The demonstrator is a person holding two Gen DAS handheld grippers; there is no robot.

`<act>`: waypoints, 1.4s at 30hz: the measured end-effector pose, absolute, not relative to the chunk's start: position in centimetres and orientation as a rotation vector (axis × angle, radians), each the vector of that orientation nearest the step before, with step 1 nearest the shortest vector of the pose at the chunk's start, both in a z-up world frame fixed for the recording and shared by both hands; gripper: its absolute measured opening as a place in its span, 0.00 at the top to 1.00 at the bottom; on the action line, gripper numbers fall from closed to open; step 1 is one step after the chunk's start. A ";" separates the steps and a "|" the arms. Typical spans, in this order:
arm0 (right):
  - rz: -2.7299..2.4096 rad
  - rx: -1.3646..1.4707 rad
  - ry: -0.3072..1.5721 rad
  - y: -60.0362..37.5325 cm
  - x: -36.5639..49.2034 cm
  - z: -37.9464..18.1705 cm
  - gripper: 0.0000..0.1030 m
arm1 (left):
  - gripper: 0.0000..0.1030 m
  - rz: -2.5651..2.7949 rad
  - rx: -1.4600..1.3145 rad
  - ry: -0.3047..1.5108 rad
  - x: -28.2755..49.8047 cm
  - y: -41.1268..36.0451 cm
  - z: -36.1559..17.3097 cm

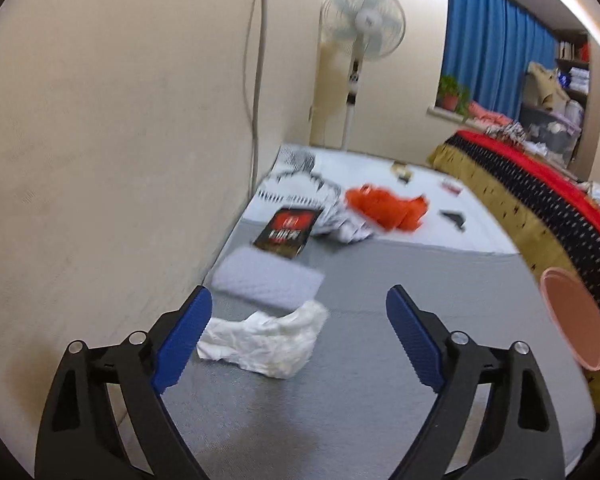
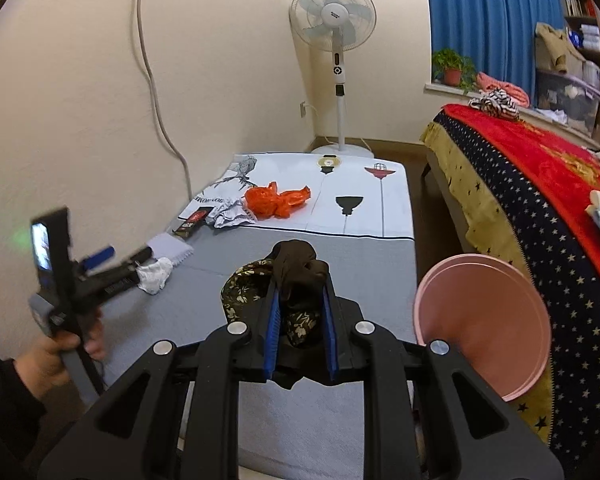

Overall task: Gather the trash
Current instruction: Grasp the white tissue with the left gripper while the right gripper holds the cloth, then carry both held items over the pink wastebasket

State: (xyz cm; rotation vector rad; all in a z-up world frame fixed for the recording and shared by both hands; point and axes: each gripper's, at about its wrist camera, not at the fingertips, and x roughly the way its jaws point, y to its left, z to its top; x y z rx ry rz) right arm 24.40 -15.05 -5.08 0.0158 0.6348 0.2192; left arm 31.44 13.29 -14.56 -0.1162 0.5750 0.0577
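The left gripper (image 1: 298, 312) has its fingers spread wide around a crumpled white tissue (image 1: 266, 340) lying on the grey mattress (image 1: 360, 360), the tissue at seven o'clock between them. The right gripper (image 2: 300, 292) is clenched on a dark floral cloth (image 2: 296, 276); a pink basin (image 2: 484, 320) sits at three o'clock.

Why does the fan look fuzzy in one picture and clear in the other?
Left wrist view: motion blur smears the fan, orange bag and white tissue. Right wrist view: the fan is sharp; only the left tool blurs. Both views bend straight edges, being fisheye.
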 end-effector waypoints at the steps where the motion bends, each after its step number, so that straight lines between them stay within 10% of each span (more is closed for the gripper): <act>1: 0.223 0.016 0.636 -15.0 24.5 -5.1 0.81 | 0.19 0.053 -0.105 0.580 31.8 13.3 -14.9; 11: 0.248 0.012 0.672 -13.7 25.3 -5.7 0.81 | 0.45 -0.014 -0.072 0.710 35.0 13.6 -17.7; 17: 0.227 0.030 0.683 -14.3 25.6 -5.8 0.81 | 0.94 -0.015 -0.105 0.740 35.6 14.3 -18.3; 42: 0.233 0.074 0.567 -16.9 17.9 1.8 0.81 | 0.97 -0.196 -0.132 0.426 20.8 10.6 1.3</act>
